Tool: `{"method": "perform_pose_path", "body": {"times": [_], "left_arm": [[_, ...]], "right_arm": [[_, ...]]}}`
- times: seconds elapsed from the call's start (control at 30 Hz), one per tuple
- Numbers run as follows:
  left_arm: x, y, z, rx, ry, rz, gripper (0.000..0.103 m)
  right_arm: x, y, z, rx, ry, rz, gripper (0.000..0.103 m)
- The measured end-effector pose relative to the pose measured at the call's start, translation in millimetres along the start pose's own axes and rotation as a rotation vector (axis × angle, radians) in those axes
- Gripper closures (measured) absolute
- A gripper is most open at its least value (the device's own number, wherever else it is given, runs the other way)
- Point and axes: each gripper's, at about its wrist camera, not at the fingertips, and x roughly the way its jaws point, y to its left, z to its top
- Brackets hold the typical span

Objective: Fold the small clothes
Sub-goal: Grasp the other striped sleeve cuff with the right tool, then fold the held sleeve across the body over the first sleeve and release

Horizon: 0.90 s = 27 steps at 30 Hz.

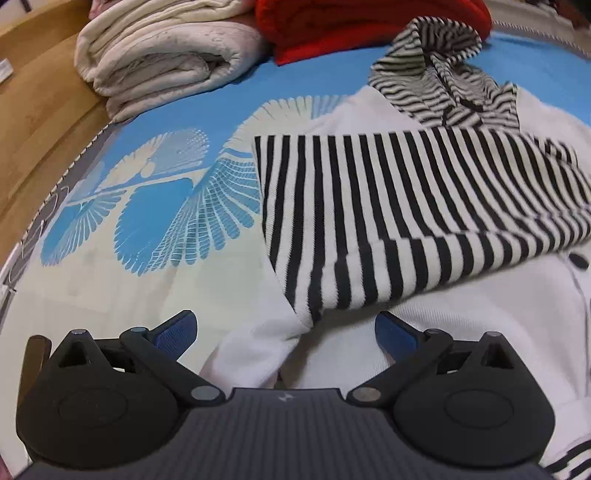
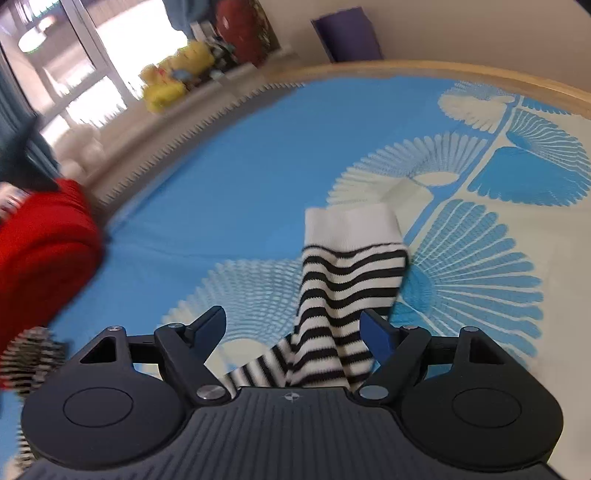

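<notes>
Striped sleeve between right gripper's fingers

Cream quilt, red blanket

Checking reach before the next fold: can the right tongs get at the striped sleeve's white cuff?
Probably yes. The right tongs stand open with the striped sleeve between them; the white cuff lies just ahead on the bedsheet, unobstructed.

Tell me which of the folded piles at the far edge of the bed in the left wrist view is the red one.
The red blanket, the pile right behind the garment's striped hood. The other pile, the cream quilt, lies further left, near the wooden floor.
</notes>
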Motion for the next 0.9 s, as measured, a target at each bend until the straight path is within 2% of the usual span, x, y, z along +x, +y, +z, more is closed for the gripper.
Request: {"method": "perform_pose_path", "body": {"times": [0.07, 0.1, 0.13, 0.2, 0.3, 0.37, 0.4, 0.47, 0.5, 0.53, 0.57, 0.6, 0.63, 0.67, 0.77, 0.83, 0.9], "left_arm": [[2, -2, -1, 0.015, -0.004, 0.005, 0.000], [2, -2, -1, 0.021, -0.008, 0.007, 0.000], [2, -2, -1, 0.022, -0.012, 0.010, 0.000], [1, -2, 0, 0.020, -0.013, 0.008, 0.000], [-1, -2, 0, 0.015, -0.015, -0.004, 0.000], [-4, -2, 0, 0.009, -0.018, -0.014, 0.000], [-5, -3, 0, 0.006, -0.018, -0.019, 0.000], [-8, -4, 0, 0.000, -0.020, -0.030, 0.000], [-9, -5, -1, -0.002, -0.021, -0.034, 0.000], [-10, -6, -1, -0.002, -0.021, -0.037, 0.000], [-11, -9, -2, -0.002, -0.021, -0.038, 0.000], [-11, -10, -3, 0.000, -0.019, -0.039, 0.000], [-11, -13, -4, 0.005, -0.018, -0.043, 0.000], [-11, -15, -5, 0.011, -0.018, -0.044, 0.000], [-10, -20, -6, 0.034, -0.026, -0.034, 0.000], [-8, -20, -6, 0.039, -0.026, -0.030, 0.000], [-5, -19, -6, 0.034, -0.018, -0.033, 0.000]], "right_arm": [[24, 6, -4, -0.027, 0.021, -0.068, 0.024], [31, 6, -7, -0.042, 0.020, -0.083, 0.046], [34, 6, -10, -0.069, 0.009, -0.100, 0.098], [30, -4, -12, -0.099, 0.009, -0.106, 0.102], [-4, -48, -6, -0.011, -0.024, -0.019, 0.102], [-32, -92, -8, 0.042, -0.020, 0.036, 0.100], [-41, -117, -11, 0.075, -0.002, 0.054, 0.096], [-51, -168, -23, 0.145, 0.079, 0.061, 0.074], [-56, -190, -31, 0.176, 0.107, 0.039, 0.077], [-67, -207, -36, 0.197, 0.071, 0.081, 0.076], [-77, -216, -39, 0.202, 0.057, 0.054, 0.075], [-85, -220, -39, 0.210, 0.041, 0.015, 0.059], [-92, -222, -37, 0.222, 0.027, -0.016, 0.036], [-98, -220, -34, 0.235, 0.004, -0.036, 0.031], [-107, -194, -22, 0.174, -0.078, -0.019, 0.027], [-104, -171, -16, 0.107, -0.085, -0.016, 0.012], [-91, -156, -12, 0.075, -0.056, -0.063, 0.011]]}}
